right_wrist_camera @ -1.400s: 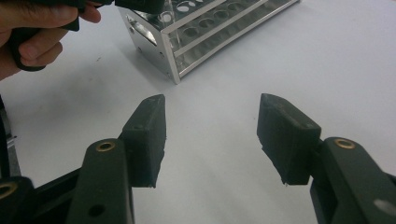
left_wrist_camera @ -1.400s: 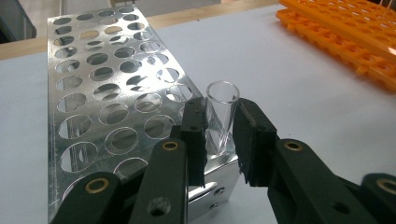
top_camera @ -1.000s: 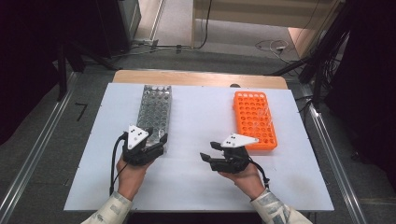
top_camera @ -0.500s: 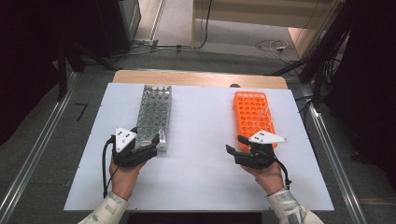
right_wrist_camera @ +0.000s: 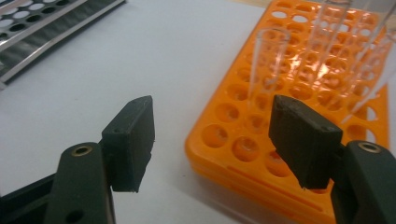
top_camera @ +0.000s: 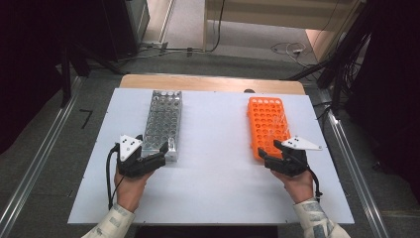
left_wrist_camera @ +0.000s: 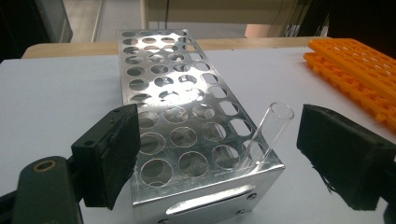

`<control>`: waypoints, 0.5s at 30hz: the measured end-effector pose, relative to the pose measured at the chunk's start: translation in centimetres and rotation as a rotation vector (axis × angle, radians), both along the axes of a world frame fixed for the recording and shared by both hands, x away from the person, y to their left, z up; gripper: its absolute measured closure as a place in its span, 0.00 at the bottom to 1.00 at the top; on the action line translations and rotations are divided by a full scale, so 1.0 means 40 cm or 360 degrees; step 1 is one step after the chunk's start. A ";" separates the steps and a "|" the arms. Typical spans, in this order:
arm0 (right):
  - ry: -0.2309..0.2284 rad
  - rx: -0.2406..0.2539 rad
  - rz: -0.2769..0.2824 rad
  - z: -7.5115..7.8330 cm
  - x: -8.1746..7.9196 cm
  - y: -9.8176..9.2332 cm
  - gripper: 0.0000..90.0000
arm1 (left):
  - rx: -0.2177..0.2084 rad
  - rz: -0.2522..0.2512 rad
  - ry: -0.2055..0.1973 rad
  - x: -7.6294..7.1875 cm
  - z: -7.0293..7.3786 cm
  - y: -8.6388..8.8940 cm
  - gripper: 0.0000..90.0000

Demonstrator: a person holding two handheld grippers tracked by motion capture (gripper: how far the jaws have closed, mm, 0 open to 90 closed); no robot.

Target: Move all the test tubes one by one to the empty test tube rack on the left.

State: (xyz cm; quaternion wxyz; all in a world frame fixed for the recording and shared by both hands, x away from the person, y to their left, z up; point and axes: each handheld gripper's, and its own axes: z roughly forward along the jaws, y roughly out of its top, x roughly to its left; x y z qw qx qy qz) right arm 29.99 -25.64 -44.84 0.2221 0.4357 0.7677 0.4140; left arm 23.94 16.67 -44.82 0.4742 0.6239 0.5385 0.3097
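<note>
A silver metal tube rack (top_camera: pixel 163 119) lies on the left of the white table, and an orange rack (top_camera: pixel 267 124) on the right. My left gripper (top_camera: pixel 157 157) sits at the metal rack's near end. Its jaws have just been opening and stand open. In the left gripper view a clear tube (left_wrist_camera: pixel 268 135) leans in the near right corner hole of the metal rack (left_wrist_camera: pixel 173 116), between the jaws of the left gripper (left_wrist_camera: pixel 224 140) and touching neither pad. My right gripper (right_wrist_camera: pixel 215 126) is open, its jaws just widened, over the near corner of the orange rack (right_wrist_camera: pixel 299 93). Clear tubes (right_wrist_camera: pixel 264 65) stand beyond it.
The white table top (top_camera: pixel 218 163) has bare room between the two racks. A wooden edge (top_camera: pixel 208 82) runs along the far side. Metal rails (top_camera: pixel 346 148) and dark cables lie on the floor around the table. The person's forearms come in from the bottom.
The right hand has moved rightwards from the table's middle to the orange rack's near end. The left hand drew slightly back from the metal rack. Both pairs of jaws stand wider.
</note>
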 end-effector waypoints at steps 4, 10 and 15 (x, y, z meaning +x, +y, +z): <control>-0.0004 -0.0008 -0.0051 -0.012 0.018 -0.013 0.34 | 0.0016 0.0015 -0.0010 0.001 0.000 0.000 0.15; -0.0006 -0.0019 -0.0066 -0.026 0.040 -0.014 0.35 | 0.0088 -0.0025 -0.0051 -0.003 0.003 -0.003 0.26; -0.0015 -0.0019 -0.0073 -0.031 0.050 -0.011 0.37 | 0.0119 -0.0033 -0.0066 -0.004 0.007 -0.008 0.24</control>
